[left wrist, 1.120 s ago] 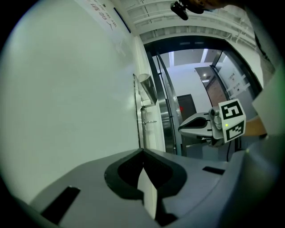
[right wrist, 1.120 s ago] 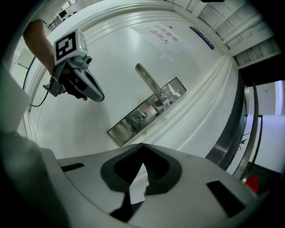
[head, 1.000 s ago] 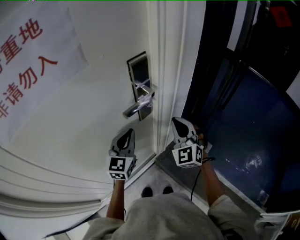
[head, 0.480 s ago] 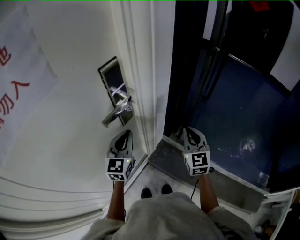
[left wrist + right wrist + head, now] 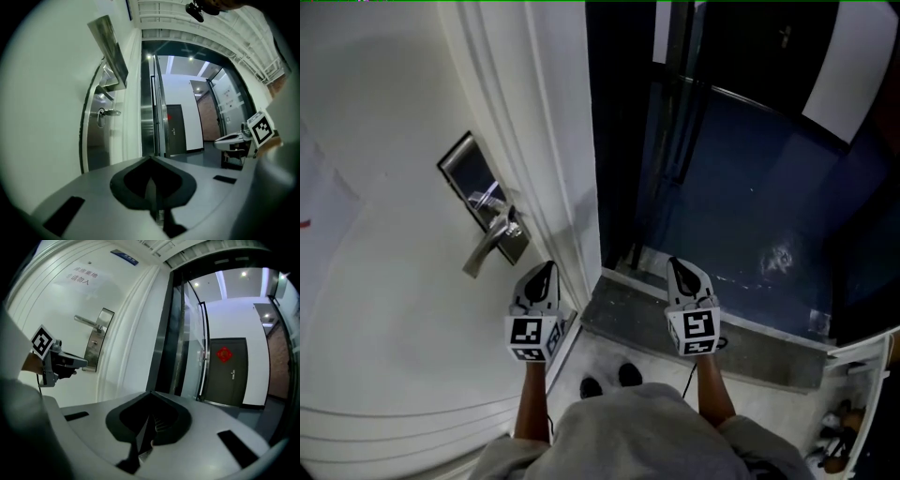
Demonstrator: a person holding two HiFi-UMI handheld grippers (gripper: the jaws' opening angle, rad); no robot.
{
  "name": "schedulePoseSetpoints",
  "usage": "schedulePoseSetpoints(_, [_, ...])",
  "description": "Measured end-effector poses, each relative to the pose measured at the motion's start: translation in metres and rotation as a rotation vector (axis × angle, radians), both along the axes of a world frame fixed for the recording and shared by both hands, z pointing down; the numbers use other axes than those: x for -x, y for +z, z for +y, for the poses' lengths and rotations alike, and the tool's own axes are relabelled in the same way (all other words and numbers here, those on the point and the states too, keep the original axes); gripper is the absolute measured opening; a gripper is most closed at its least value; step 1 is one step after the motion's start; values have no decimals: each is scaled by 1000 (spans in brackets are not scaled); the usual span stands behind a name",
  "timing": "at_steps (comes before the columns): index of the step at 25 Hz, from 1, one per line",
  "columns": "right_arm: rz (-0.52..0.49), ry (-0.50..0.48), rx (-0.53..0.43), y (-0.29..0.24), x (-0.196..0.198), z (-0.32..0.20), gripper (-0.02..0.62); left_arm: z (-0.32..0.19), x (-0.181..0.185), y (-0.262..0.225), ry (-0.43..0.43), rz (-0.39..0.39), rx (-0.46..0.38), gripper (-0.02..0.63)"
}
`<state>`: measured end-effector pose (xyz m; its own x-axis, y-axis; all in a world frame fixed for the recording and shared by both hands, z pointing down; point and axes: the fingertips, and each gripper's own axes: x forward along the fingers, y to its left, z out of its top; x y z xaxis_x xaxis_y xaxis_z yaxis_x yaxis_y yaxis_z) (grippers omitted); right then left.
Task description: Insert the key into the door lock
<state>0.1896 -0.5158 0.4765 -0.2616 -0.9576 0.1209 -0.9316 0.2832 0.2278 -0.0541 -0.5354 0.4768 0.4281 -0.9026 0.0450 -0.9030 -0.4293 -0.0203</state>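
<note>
Beside white door (image 5: 394, 309), left gripper (image 5: 545, 271) jaws were pressed together below lever handle (image 5: 487, 248), right gripper (image 5: 679, 269) jaws likewise closed, facing dark doorway (image 5: 722, 187)

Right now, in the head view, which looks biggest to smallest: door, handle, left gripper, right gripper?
1. door
2. left gripper and right gripper: they look alike, a tie
3. handle

door (image 5: 384, 309): smooth white paint, faint sheen; handle (image 5: 487, 251): bright polished metal; floor (image 5: 741, 178): glossy dark blue, reflective
</note>
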Motion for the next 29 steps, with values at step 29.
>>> schedulePoseSetpoints(29, [-19,-21,5,0,8,-11,21,-2,-3,13,3,-10,11,18])
